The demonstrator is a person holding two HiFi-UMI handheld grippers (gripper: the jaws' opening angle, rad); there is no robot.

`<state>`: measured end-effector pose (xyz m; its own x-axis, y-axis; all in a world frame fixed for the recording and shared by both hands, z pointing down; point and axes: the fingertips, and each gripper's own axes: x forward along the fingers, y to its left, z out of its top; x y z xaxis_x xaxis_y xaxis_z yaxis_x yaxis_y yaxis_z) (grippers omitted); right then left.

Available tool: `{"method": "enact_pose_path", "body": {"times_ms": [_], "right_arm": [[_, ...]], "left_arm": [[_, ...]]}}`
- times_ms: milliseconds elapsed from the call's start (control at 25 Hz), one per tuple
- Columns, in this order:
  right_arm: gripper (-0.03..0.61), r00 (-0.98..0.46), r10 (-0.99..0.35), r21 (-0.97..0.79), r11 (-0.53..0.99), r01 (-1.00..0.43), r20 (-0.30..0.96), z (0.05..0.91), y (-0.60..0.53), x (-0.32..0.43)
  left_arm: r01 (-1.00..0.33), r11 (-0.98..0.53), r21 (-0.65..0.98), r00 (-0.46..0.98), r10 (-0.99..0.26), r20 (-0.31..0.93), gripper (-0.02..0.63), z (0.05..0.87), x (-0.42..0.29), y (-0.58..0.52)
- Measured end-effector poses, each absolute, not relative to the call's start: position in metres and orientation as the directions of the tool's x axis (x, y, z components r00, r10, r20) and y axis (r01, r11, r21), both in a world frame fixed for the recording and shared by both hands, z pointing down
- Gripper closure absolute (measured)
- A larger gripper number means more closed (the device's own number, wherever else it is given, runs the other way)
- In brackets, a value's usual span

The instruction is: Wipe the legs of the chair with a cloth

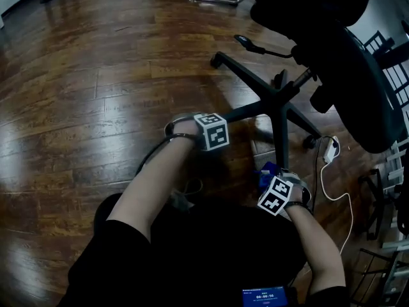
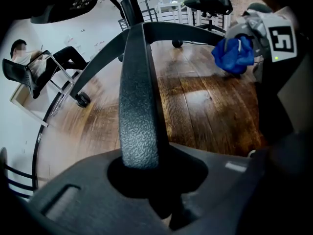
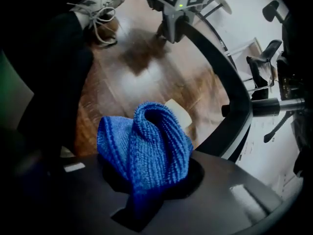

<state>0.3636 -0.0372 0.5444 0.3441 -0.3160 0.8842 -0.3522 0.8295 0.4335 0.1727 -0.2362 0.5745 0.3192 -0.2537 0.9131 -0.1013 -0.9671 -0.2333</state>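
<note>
The black office chair's star base [image 1: 277, 100] stands on the wood floor at centre right. My left gripper [image 1: 190, 125] is shut on the outer end of the leg [image 1: 246, 112] that points left. In the left gripper view that textured leg [image 2: 139, 97] runs from the jaws of the left gripper [image 2: 146, 175] up to the hub. My right gripper [image 1: 271, 178] is shut on a bunched blue cloth [image 1: 266, 171], just beside the near leg [image 1: 279, 139]. In the right gripper view the cloth [image 3: 146, 141] bulges out of the right gripper [image 3: 146, 180], apart from a curved leg [image 3: 230, 82].
A white power strip [image 1: 330, 149] with a cable lies on the floor right of the base. The chair's seat [image 1: 358, 75] overhangs at the right, with black racks [image 1: 390, 197] beyond. A person's shoe [image 3: 102, 4] is close by. Another person sits far off [image 2: 29, 62].
</note>
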Motion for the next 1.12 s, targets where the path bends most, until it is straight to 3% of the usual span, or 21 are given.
{"method": "enact_pose_path", "body": {"times_ms": [240, 720, 1120], "right_arm": [[0.497, 0.326, -0.313, 0.429, 0.813, -0.393, 0.892, 0.543, -0.039, 0.369], [0.494, 0.370, -0.566, 0.676, 0.621, -0.396, 0.737, 0.480, -0.251, 0.380], [0.494, 0.348, -0.523, 0.628, 0.661, -0.410, 0.778, 0.502, -0.172, 0.373]], "left_arm": [[-0.102, -0.968, -0.229, 0.314, -0.250, 0.916, 0.540, 0.574, 0.174, -0.235], [-0.089, -0.969, -0.232, 0.309, -0.249, 0.918, 0.540, 0.571, 0.178, -0.233], [-0.095, -0.968, -0.232, 0.322, -0.250, 0.913, 0.540, 0.573, 0.176, -0.234]]}}
